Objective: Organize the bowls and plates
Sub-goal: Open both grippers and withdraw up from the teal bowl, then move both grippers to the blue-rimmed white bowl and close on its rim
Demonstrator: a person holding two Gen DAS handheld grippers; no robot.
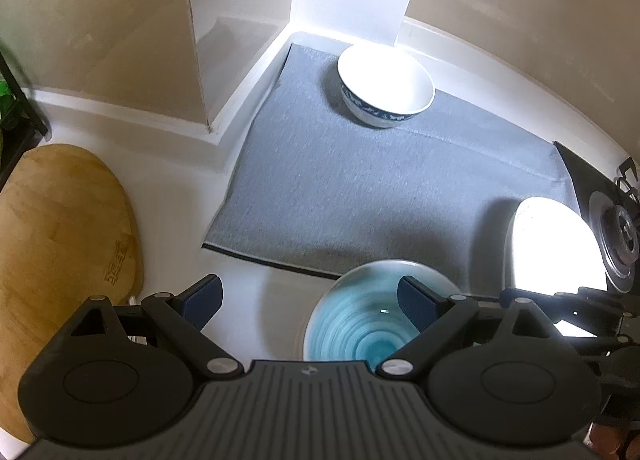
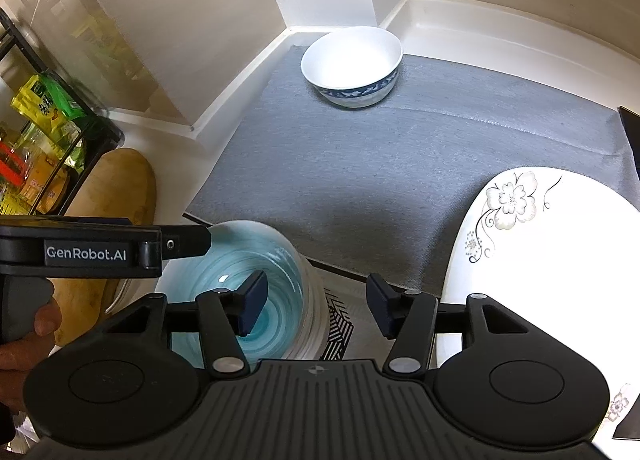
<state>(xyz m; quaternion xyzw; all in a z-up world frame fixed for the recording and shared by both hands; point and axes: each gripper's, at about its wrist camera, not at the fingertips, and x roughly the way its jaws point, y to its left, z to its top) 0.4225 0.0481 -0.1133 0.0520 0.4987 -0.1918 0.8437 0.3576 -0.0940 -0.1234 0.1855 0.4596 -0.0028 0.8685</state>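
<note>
— Two bowls and one plate, is that all you have to sort?

— That is all I see. The white bowl [image 2: 352, 65] with the blue band stands at the far corner of the grey mat [image 2: 400, 179]. The blue bowl [image 2: 240, 280] sits at the mat's near edge, on a stack of pale dishes I cannot count. The flowered plate [image 2: 540, 260] lies over the mat's right edge.

— And your grippers?

— My left gripper [image 1: 310, 300] is spread wide, one finger over the blue bowl, nothing held. My right gripper [image 2: 316, 302] is half open and empty, its left finger over that bowl's rim.

— So which step is this?

— I judge it a pause between pieces. Next I would probably close on a bowl's rim squarely, since glazed ware slips.

— Any writing?

— "GenRobot.AI" on the left gripper's side. The stamp on the wooden board [image 1: 60, 240] is unreadable.
</note>
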